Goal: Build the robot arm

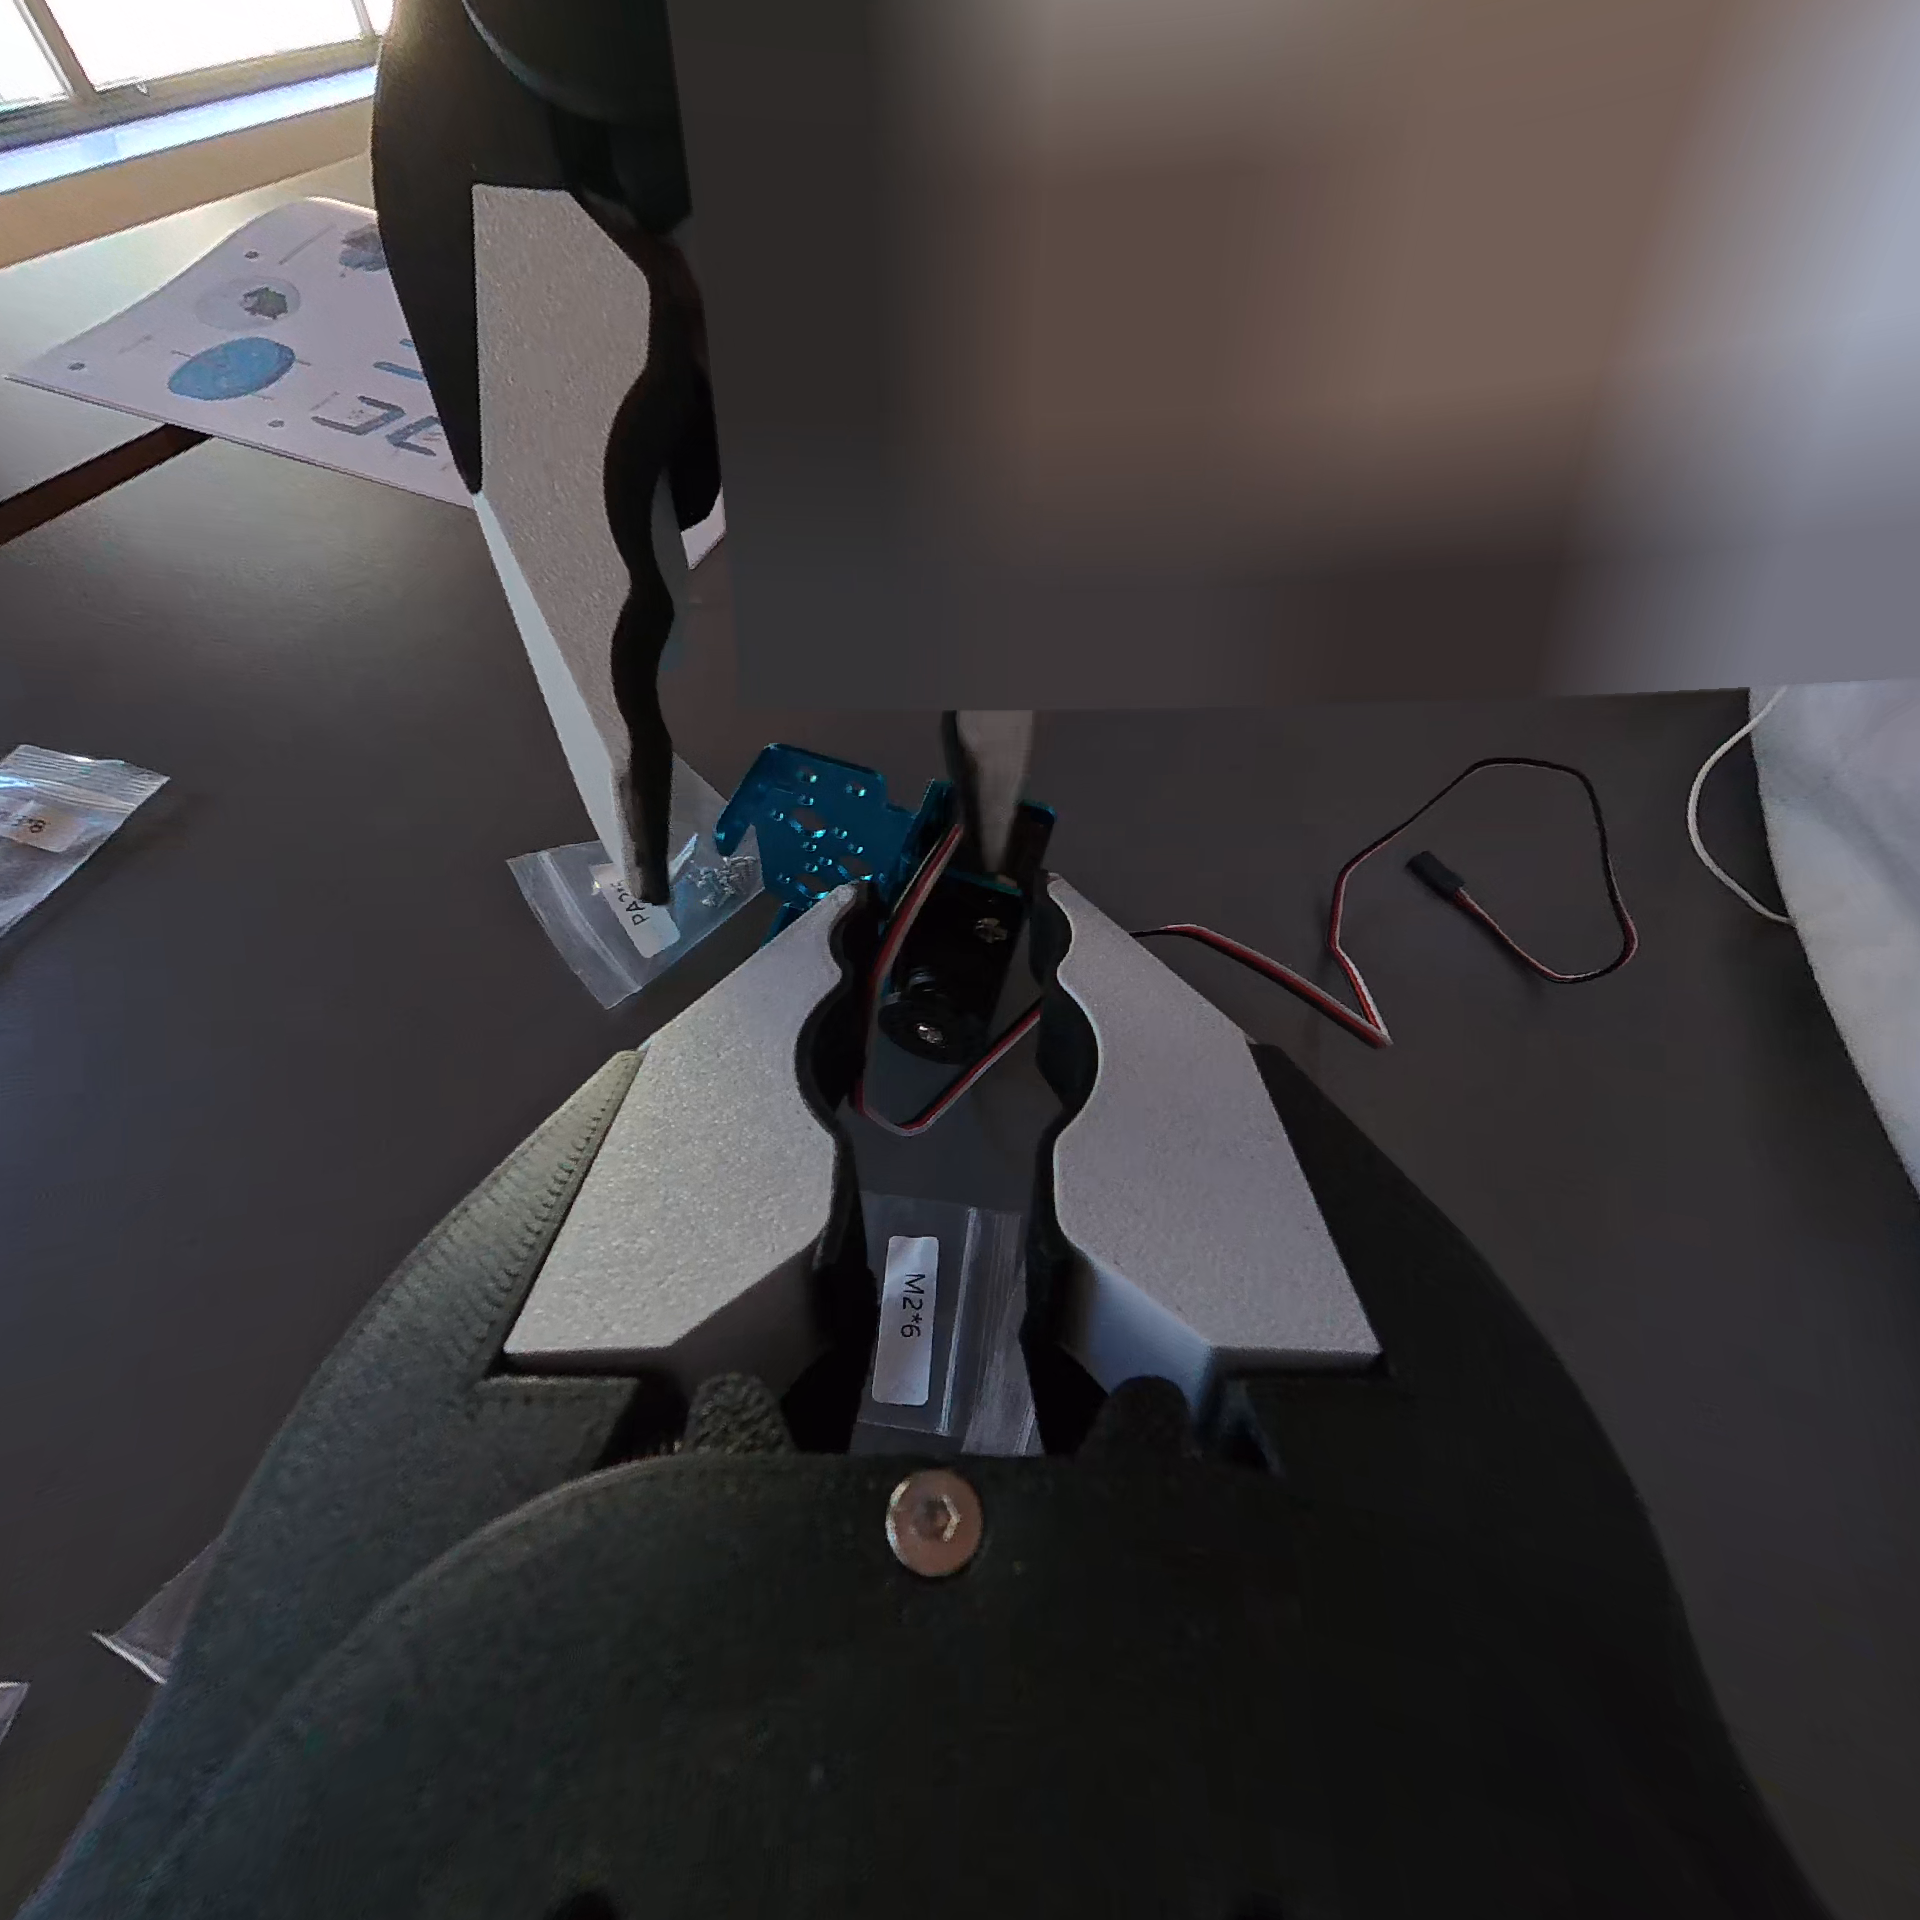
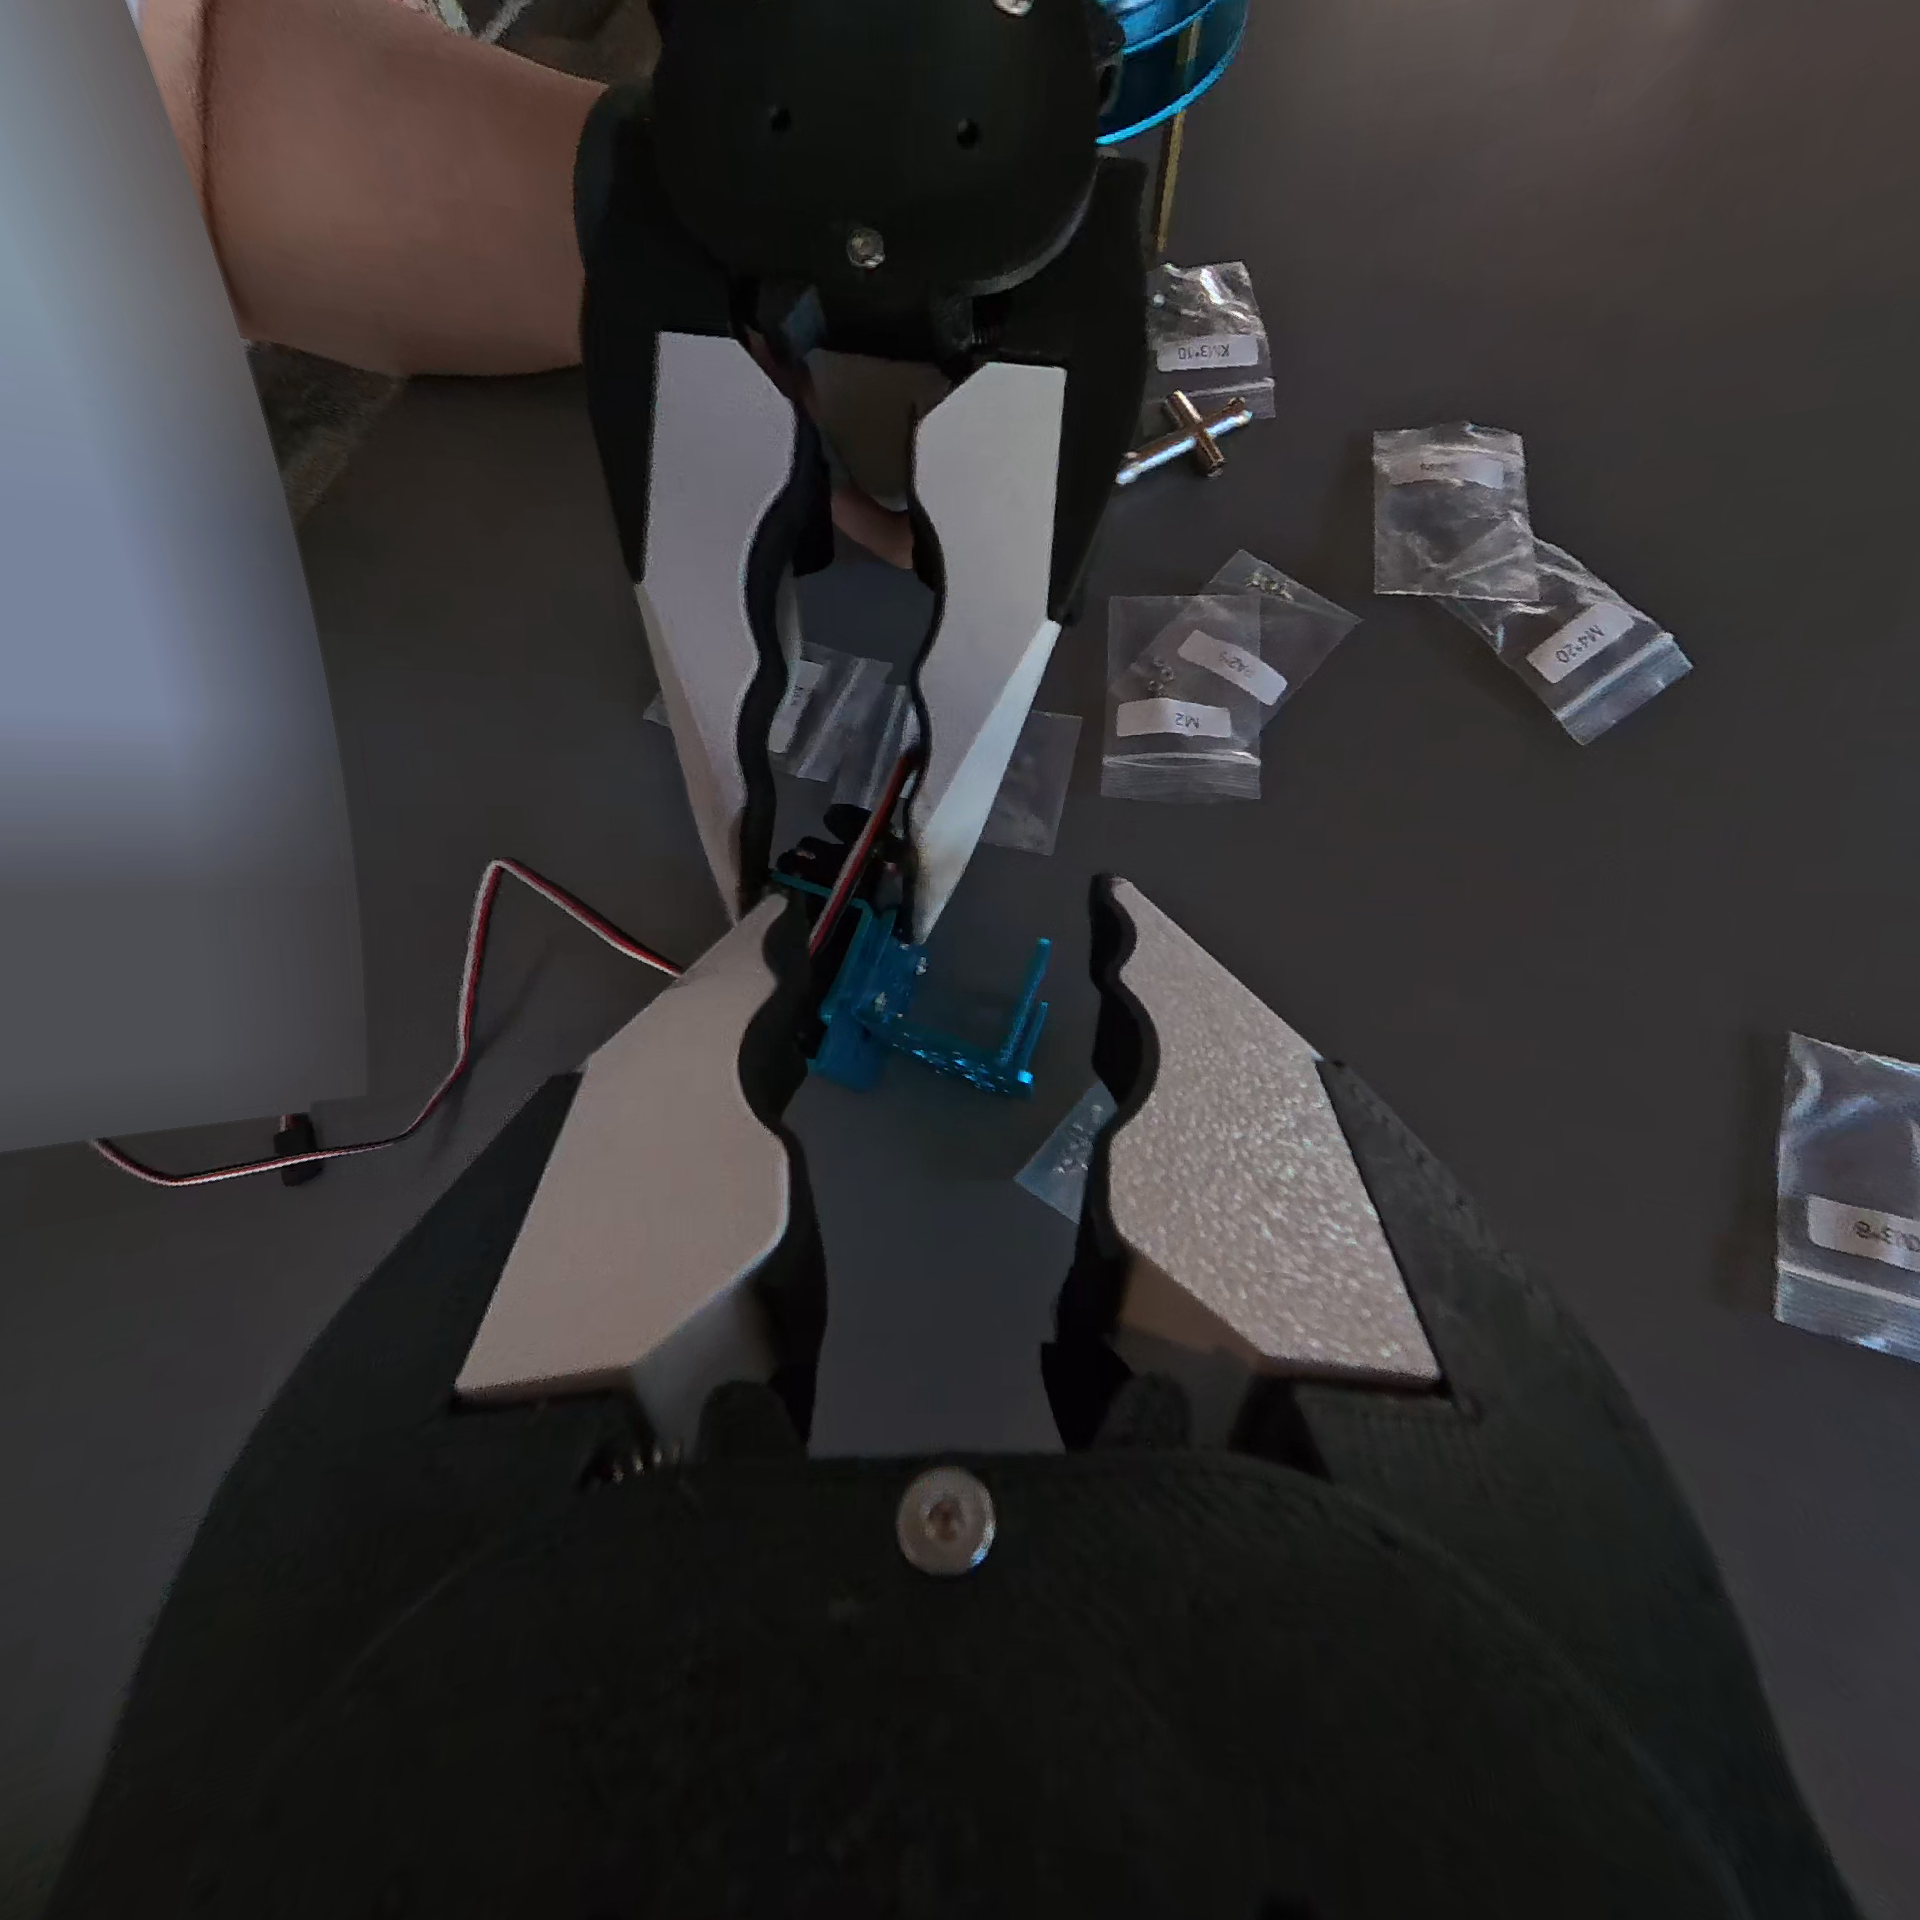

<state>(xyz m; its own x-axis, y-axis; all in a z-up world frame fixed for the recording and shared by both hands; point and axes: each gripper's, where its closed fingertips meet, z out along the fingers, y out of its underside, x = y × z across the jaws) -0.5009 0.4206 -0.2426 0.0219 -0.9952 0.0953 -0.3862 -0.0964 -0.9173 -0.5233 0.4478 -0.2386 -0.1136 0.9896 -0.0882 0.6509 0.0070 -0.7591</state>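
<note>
My left gripper (image 1: 956, 891) is shut on a black servo (image 1: 940, 977) that is joined to a blue metal bracket (image 1: 800, 821), low over the dark table (image 1: 260, 1039). The servo's red, white and black cable (image 1: 1351, 935) trails off to the right to a loose plug (image 1: 1429, 868). My right gripper (image 2: 940, 894) is open and straddles the blue bracket (image 2: 956, 1039); its left fingertip (image 2: 764, 920) is against the servo (image 2: 836, 842). The left gripper (image 2: 840, 899) comes in from above in the right wrist view. One right finger (image 1: 582, 520) rests on a small bag (image 1: 582, 935).
Several small clear bags of screws (image 2: 1184, 717) lie on the table's right side, with a metal cross wrench (image 2: 1195, 436). Another bag (image 1: 914, 1320) lies under my left gripper. A printed sheet (image 1: 260, 343) lies far left, a white cloth (image 1: 1849, 883) to the right. A person's arm (image 2: 395, 208) is behind. The grippers are tip to tip, or close to it.
</note>
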